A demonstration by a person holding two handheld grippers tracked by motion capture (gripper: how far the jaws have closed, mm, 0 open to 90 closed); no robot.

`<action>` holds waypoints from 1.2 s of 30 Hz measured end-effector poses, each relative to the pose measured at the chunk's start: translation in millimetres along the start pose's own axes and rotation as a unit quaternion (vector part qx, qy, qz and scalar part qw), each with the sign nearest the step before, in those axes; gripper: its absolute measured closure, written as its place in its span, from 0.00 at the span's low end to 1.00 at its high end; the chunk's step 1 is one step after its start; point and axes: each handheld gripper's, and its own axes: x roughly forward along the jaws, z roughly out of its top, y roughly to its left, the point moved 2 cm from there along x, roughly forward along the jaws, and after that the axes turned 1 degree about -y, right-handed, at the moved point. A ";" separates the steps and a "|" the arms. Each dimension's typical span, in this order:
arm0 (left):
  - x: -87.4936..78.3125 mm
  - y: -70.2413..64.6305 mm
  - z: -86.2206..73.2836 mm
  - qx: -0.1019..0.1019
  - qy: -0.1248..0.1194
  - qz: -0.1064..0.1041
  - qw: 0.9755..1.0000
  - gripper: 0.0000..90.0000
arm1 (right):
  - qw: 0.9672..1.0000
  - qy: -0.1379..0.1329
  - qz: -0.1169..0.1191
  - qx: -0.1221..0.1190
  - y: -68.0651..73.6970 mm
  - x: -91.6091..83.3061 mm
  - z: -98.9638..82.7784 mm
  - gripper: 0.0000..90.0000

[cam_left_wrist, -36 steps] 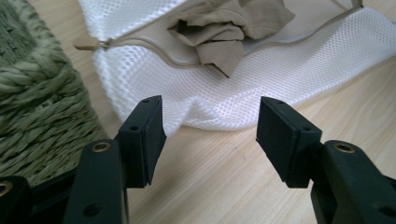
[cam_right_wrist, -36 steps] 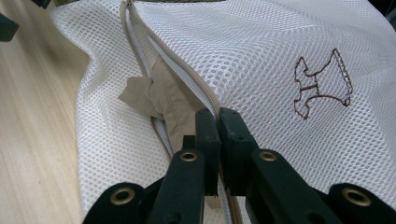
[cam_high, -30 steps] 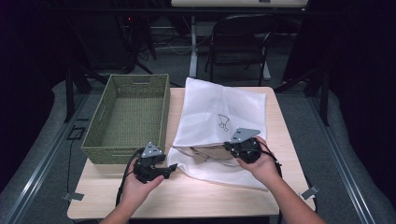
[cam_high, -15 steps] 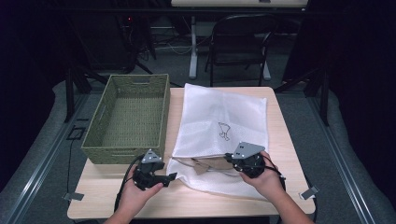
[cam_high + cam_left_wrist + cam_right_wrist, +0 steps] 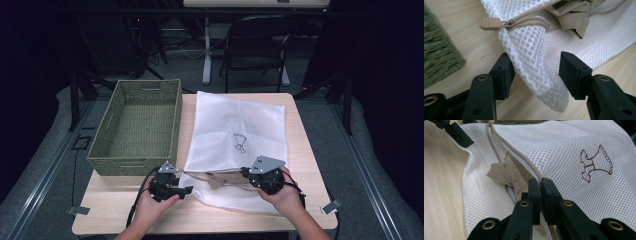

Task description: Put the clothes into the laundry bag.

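1. While my right gripper [image 5: 540, 182] stays pinched on the zipper edge of the white mesh bag [image 5: 239, 131] at lower centre-right of the high view, the bag's corner hangs between my left gripper's [image 5: 535, 75] half-open, just-closing jaws, not yet pressed.
2. Zipper line runs left-right; the tan zipper pull [image 5: 491, 23] lies just beyond my left gripper, upper left.
3. Green basket [image 5: 138, 127] sits left.
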 end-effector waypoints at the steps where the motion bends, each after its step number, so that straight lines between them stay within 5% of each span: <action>1: 1.0 0.6 0.6 -0.005 -0.003 -0.001 1.000 0.56 | 1.000 -0.001 0.001 0.000 0.0 0.4 -0.3 0.96; 5: 3.2 4.1 1.2 -0.009 -0.003 0.002 1.000 0.69 | 1.000 -0.001 0.001 0.006 0.0 1.6 -2.1 0.95; 12: 6.3 2.8 1.8 0.015 0.007 0.006 1.000 0.90 | 1.000 -0.002 -0.002 0.013 0.3 2.1 -3.8 0.95; 24: 6.3 1.0 4.6 0.045 0.022 0.015 0.999 0.93 | 0.998 -0.014 -0.025 0.050 -2.4 -12.9 -11.0 0.78; 29: 6.2 1.5 4.2 0.047 0.023 0.015 0.999 0.93 | 0.995 -0.011 -0.044 0.088 -6.8 -30.3 -24.2 0.66; 36: 8.4 1.8 1.8 0.052 0.029 0.024 0.998 0.93 | 0.985 0.000 -0.081 0.152 -13.9 -57.4 -53.7 0.56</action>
